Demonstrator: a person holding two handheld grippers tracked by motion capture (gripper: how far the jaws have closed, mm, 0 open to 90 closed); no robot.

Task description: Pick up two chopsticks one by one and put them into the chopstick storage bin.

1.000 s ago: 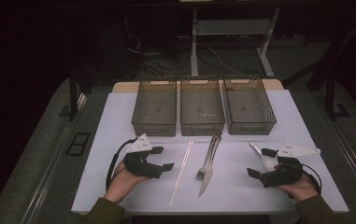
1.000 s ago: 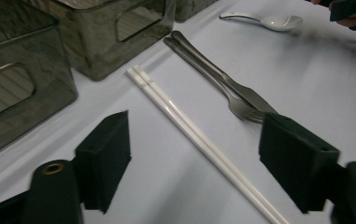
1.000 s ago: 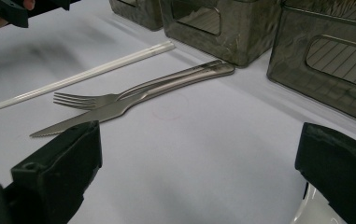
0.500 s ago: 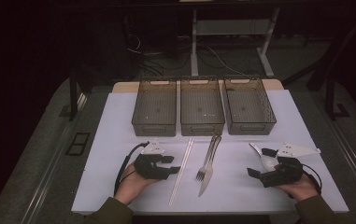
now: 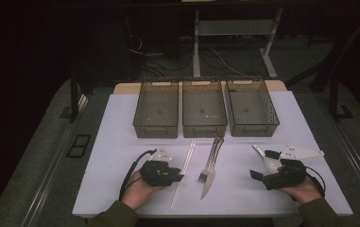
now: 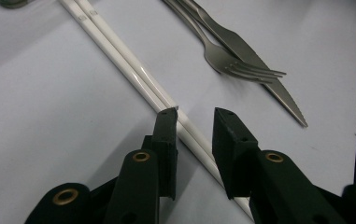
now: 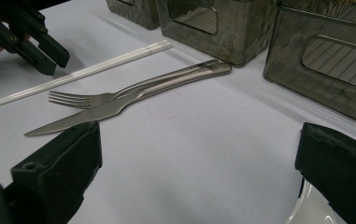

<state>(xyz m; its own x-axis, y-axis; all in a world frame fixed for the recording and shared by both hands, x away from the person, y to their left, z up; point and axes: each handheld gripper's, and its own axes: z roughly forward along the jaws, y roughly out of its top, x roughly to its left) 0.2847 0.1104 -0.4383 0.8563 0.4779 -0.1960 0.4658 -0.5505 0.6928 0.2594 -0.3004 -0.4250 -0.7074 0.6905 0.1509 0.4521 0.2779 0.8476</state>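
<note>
Left tool (image 6: pixel 195 114) is down at the near edge of the bench (image 5: pixel 121 123), left of the middle, with the chopsticks (image 6: pixel 133 74) running between its two black jaws. The jaws have just been closing in and stand only a narrow gap apart; the left one is right up against the sticks, but I can't tell for sure that both pads are pressing yet. The chopsticks are a white, glossy pair, long and slim, lying side by side and touching, slanting from the near edge up toward the baskets. They look like smooth plastic, with a faint band near the thick end.

Compared with a second ago, the left hand (image 5: pixel 137 189) has slid in toward the sticks and dropped a bit, with the jaws much narrower than before. The right tool (image 5: pixel 262 176) hasn't budged: near the right end of the near edge, jaws wide apart, gripping nothing, with a white spoon (image 5: pixel 268 161) just beside it.

Right of the chopsticks lie a fork (image 5: pixel 210 163) and a knife (image 5: pixel 211 175), brushed metal, handles overlapping, knife edge serrated.

Toward the far edge sit three baskets (image 5: pixel 204 130) in a row, smoky see-through plastic, rectangular, ribbed floors, cut-out handles. The bench cover is plain matte white.
</note>
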